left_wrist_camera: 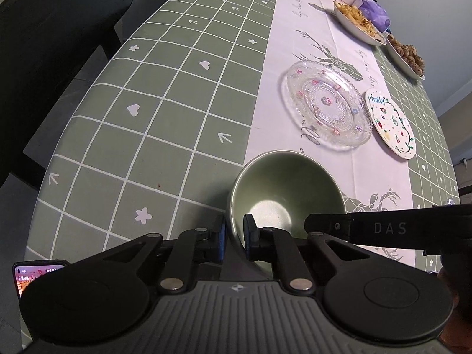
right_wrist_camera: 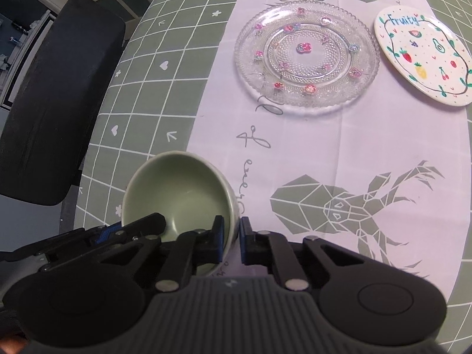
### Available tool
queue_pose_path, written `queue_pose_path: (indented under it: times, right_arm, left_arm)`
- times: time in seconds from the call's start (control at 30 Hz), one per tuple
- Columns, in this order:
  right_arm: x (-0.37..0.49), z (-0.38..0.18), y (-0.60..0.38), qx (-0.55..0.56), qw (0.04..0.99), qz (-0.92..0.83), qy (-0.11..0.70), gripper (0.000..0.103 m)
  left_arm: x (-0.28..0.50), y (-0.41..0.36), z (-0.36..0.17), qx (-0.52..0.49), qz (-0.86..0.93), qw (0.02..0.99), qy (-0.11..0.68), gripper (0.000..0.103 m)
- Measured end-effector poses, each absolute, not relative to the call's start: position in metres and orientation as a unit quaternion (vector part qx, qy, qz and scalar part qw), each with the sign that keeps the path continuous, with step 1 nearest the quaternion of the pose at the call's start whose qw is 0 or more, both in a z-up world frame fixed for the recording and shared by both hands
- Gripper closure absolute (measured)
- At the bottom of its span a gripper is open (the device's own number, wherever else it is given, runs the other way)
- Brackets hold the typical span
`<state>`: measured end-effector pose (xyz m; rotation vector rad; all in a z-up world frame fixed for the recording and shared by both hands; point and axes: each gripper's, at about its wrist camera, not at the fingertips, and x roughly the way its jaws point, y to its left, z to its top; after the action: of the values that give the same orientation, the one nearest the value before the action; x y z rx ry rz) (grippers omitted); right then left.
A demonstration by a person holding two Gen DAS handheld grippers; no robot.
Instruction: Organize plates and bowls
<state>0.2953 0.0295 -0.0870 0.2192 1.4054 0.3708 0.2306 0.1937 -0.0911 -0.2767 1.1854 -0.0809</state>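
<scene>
Each gripper, left (left_wrist_camera: 234, 237) and right (right_wrist_camera: 231, 243), is built of black linkage arms pinned with silver rivets behind blue-padded fingers (left_wrist_camera: 221, 239). A ribbed grey body with two round black discs is set further back.

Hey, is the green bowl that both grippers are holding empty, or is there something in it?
Empty. The green bowl shows only its bare glazed inside in both wrist views, with a light glare at the bottom and no food or liquid.

A dark chair (right_wrist_camera: 56, 103) stands beside the table (left_wrist_camera: 165, 94) — green grid cloth, pale wall (left_wrist_camera: 427, 8) behind.
</scene>
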Motion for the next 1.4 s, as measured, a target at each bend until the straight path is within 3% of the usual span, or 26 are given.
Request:
queue_pose_path:
  times: [0.23, 0.83, 1.07, 1.4]
  right_arm:
    - [0.285, -0.073, 0.031, 0.096, 0.744, 0.182, 0.636, 0.096]
    - [0.202, 0.059, -0.034, 0.061, 0.805, 0.219, 0.548, 0.096]
    - [0.169, 0.061, -0.076, 0.050, 0.809, 0.207, 0.548, 0.095]
    - [0.159, 0.013, -0.110, 0.074, 0.776, 0.191, 0.597, 0.095]
  left_arm:
    - [0.219, 0.195, -0.075, -0.127, -0.033, 0.818, 0.560, 0.091]
    - [0.157, 0.137, 0.056, -0.119, -0.048, 0.845, 0.519, 0.092]
    - [0.137, 0.094, 0.053, -0.097, -0.083, 0.832, 0.539, 0.091]
    - [0.134, 0.068, 0.008, -0.097, -0.108, 0.790, 0.596, 0.091]
